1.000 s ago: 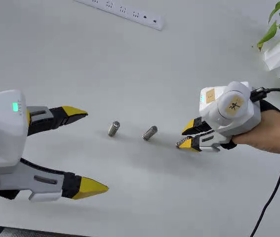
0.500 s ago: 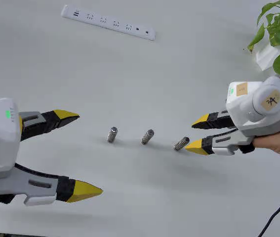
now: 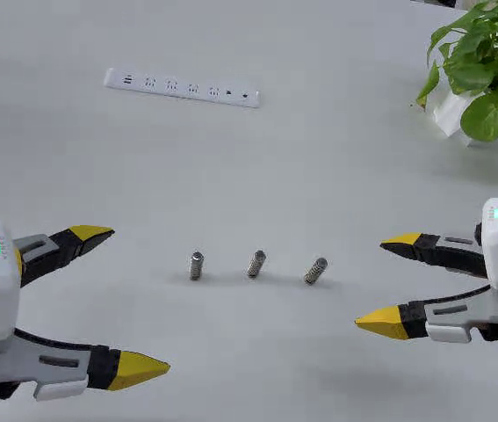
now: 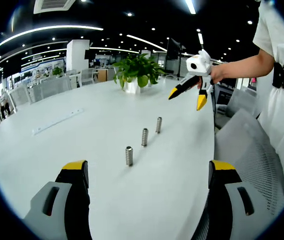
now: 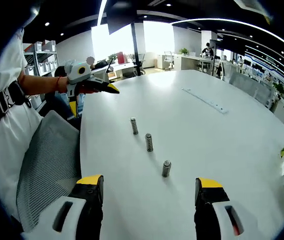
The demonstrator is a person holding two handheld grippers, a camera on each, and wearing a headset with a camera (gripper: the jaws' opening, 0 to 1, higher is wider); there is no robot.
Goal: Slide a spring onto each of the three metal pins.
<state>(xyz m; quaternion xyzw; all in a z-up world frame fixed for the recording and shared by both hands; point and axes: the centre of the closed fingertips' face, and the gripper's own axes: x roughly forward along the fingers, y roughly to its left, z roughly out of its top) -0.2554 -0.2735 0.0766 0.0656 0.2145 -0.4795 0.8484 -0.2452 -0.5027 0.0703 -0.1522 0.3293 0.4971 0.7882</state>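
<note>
Three metal pins stand in a row on the white table, each with a spring around it: the left one [image 3: 197, 265], the middle one [image 3: 256, 263] and the right one [image 3: 316, 270]. In the left gripper view they read nearest [image 4: 128, 155], middle [image 4: 144, 136] and farthest [image 4: 159, 124]. In the right gripper view they read nearest [image 5: 166, 168], then [image 5: 149, 142], then [image 5: 133, 125]. My left gripper [image 3: 99, 299] is open at the lower left, apart from the pins. My right gripper [image 3: 389, 283] is open at the right, holding nothing.
A white power strip [image 3: 181, 87] lies at the back of the table. A potted green plant [image 3: 481, 61] stands at the back right. A grey mesh chair [image 5: 41, 160] is beside the table edge. The person's arm holds the other gripper [image 4: 191, 82].
My right gripper has let go of the third spring, now on the right pin, opened and drawn back to the right. The left gripper has pulled back. The head camera has tilted.
</note>
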